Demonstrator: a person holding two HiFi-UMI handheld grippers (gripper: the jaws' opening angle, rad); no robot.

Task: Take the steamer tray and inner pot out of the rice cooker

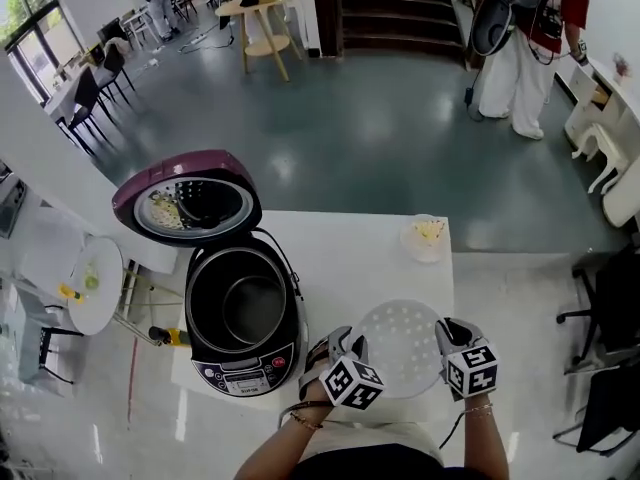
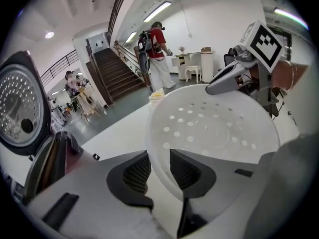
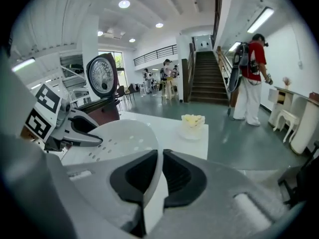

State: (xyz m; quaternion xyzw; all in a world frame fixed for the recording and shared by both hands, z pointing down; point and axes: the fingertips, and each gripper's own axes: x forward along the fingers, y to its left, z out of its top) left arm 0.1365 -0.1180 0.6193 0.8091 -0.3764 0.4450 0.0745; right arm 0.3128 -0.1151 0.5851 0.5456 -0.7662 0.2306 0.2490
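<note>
A person's left gripper (image 2: 159,168) and right gripper (image 3: 160,176), jaws each clamped narrow on opposite sides of its rim, hold the perforated white steamer tray (image 1: 400,346) over the near end of a white table (image 1: 350,253); whether it touches is unclear. The rice cooker (image 1: 245,376) stands just left of the tray, maroon lid (image 1: 187,203) raised, the dark inner pot (image 1: 252,308) seated inside. A small clear bowl (image 1: 427,238) of pale yellow contents sits at the table's far right corner, well apart

head: steeply down over table (image 1: 340,238) | gripper views: close, facing each other | shared: steamer tray (image 1: 400,348)
</note>
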